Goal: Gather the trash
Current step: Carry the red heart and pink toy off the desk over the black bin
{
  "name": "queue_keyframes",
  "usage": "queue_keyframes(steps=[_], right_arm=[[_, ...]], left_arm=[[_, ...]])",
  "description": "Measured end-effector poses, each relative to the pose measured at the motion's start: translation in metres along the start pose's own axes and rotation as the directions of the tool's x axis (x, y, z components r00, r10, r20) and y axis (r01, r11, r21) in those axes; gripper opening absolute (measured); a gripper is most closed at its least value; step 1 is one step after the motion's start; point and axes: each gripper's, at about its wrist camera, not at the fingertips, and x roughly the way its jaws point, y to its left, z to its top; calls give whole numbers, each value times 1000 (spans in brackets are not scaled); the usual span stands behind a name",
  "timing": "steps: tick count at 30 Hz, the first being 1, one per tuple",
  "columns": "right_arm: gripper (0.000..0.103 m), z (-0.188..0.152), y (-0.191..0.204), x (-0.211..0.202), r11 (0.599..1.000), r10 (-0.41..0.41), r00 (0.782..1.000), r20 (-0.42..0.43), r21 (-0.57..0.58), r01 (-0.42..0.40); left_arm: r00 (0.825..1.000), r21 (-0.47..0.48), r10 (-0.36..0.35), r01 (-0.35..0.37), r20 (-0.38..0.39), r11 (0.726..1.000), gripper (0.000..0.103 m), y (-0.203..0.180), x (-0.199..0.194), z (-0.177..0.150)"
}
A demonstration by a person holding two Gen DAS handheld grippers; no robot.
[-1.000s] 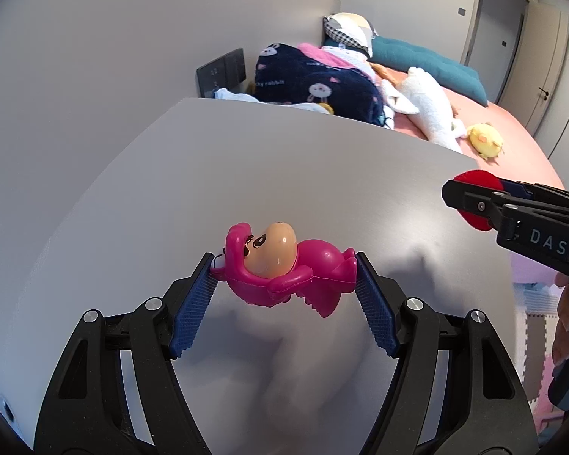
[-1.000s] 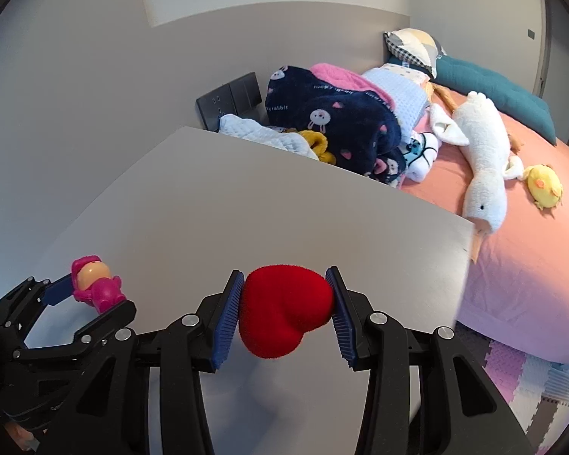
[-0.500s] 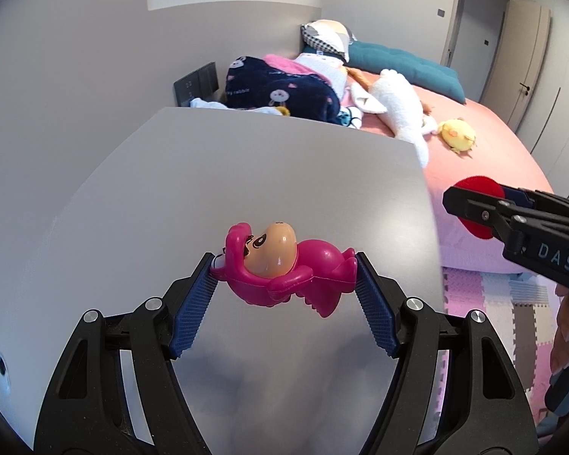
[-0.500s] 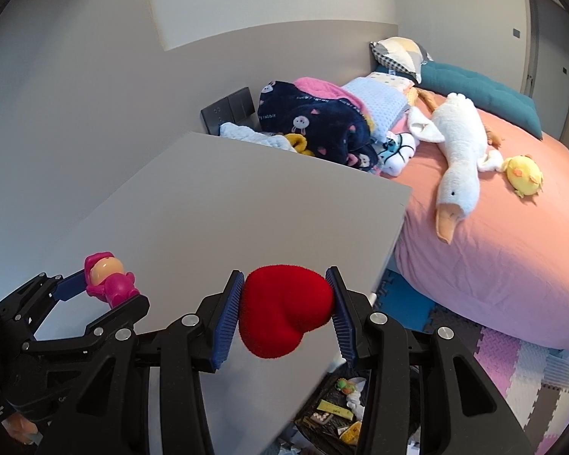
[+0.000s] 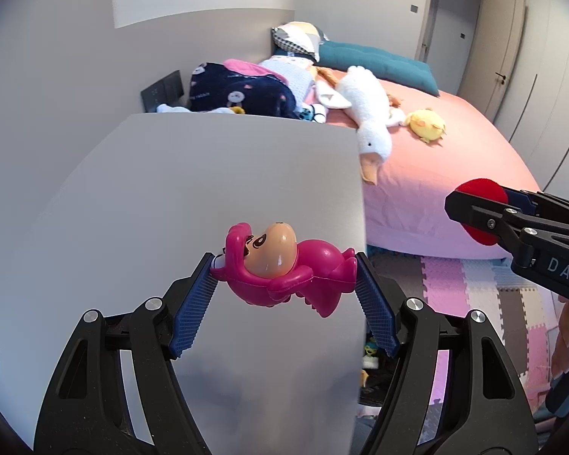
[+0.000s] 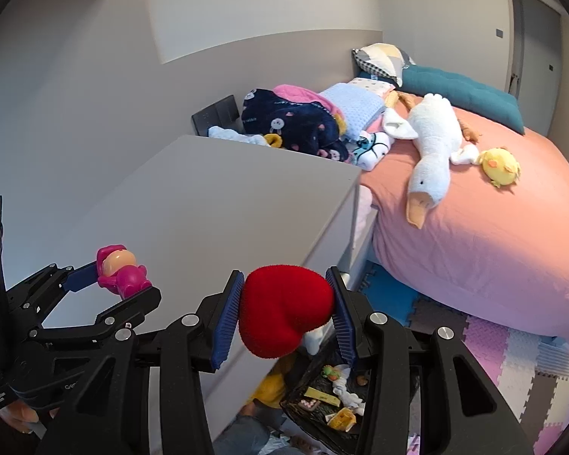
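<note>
My left gripper is shut on a pink toy figure with a tan face, held sideways above the grey cabinet top near its right edge. It also shows in the right wrist view. My right gripper is shut on a red plush heart, held past the cabinet's edge above a black trash bag with scraps in it on the floor. The heart also shows at the right of the left wrist view.
A bed with a pink cover lies to the right, with a white goose plush, a yellow chick plush and piled blankets. Foam floor mats lie beside the bed. A grey wall runs on the left.
Both grippers have moved right and back toward the cabinet's edge, each still holding its toy. The floor and the trash bag have come into view below the right gripper.
</note>
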Motion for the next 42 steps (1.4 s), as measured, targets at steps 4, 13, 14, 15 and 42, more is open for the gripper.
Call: queue_keyframes(steps=[4, 13, 14, 15, 42], right_arm=[[46, -10, -9, -10, 1000, -9, 1000, 3, 7, 9], [46, -30, -35, -32, 998, -38, 999, 20, 48, 37], [46, -32, -38, -34, 998, -41, 999, 22, 52, 40], [46, -33, -41, -37, 997, -45, 999, 23, 56, 44], [46, -70, -120, -60, 965, -182, 983, 13, 196, 176]], left_arm=[[1000, 10, -16, 16, -2, 1000, 70, -14, -5, -7], [998, 46, -56, 56, -9, 997, 70, -47, -10, -19], [998, 50, -61, 61, -10, 997, 70, -49, -10, -19], [998, 55, -65, 65, -11, 996, 70, -53, -11, -20], [981, 191, -181, 191, -68, 963, 70, -138, 9, -25]])
